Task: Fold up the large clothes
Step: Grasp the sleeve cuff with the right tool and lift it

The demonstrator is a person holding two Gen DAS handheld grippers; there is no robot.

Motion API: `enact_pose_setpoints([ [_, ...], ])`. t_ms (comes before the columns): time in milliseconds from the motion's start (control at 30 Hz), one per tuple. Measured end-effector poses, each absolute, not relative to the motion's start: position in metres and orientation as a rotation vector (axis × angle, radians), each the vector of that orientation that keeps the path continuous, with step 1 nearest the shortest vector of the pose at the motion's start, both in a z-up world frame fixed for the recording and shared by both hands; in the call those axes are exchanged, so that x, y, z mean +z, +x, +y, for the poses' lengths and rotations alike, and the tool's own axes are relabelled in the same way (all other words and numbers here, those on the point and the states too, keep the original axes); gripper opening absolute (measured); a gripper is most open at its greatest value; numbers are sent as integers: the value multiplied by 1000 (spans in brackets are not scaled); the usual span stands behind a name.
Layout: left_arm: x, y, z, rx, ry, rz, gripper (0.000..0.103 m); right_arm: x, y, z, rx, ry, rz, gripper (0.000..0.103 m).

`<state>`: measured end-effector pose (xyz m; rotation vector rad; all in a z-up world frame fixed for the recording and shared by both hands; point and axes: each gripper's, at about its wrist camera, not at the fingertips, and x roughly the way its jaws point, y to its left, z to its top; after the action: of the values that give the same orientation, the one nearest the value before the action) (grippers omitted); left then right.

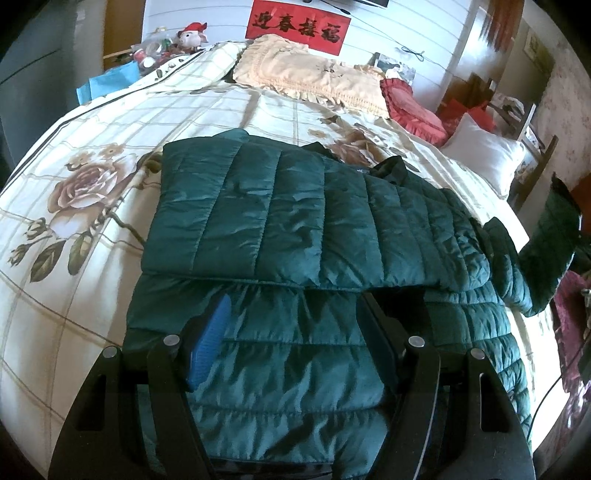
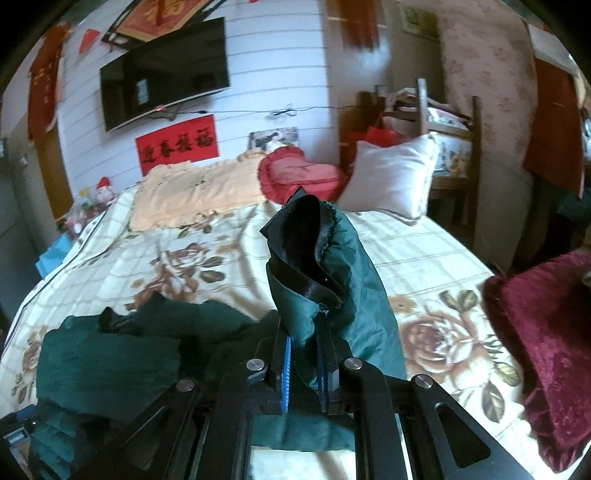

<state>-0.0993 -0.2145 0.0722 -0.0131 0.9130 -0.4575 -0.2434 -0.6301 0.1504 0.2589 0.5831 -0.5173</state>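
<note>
Dark green quilted puffer jacket [image 1: 295, 229]: lying across the near half of the bed with the cream floral-print quilt [image 1: 74, 177], one padded panel folded over the body so its straight edge runs crosswise just ahead of the left claw [image 1: 291, 339]. Left claw: black frame, blue-padded finger [image 1: 207, 347] on one side and a dark finger on the other, spread wide and released over the jacket's lower quilted section, nothing between them. Right claw [image 2: 304, 365]: fingers drawn close and clenched on a part of the same jacket, lifted clear of the bed; the held part stands upright above the fingers, dark lining and black zipper tape showing at its open top; whether it is a sleeve or a front edge cannot be told. Remainder of the jacket, right wrist view: bunched low to the left of that claw, on the quilt. Head of the bed: a peach frilled pillow [image 1: 314, 77], a red heart-shaped ruffled cushion [image 2: 299, 173] just beside it, a plain white pillow [image 2: 391, 177] at the far corner. Wall behind: a red banner with black Chinese characters [image 1: 299, 29] and a black flat-screen television [image 2: 162, 74] above it. A crimson velvet cloth [image 2: 546, 332] lies at the bed's right edge.
</note>
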Motion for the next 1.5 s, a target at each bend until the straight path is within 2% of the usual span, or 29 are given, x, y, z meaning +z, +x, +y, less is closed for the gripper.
enact_pose_setpoints([
  [1500,78,-87,-162,-427,-99,902,70,147,-107,-449,-133,185,711,10],
])
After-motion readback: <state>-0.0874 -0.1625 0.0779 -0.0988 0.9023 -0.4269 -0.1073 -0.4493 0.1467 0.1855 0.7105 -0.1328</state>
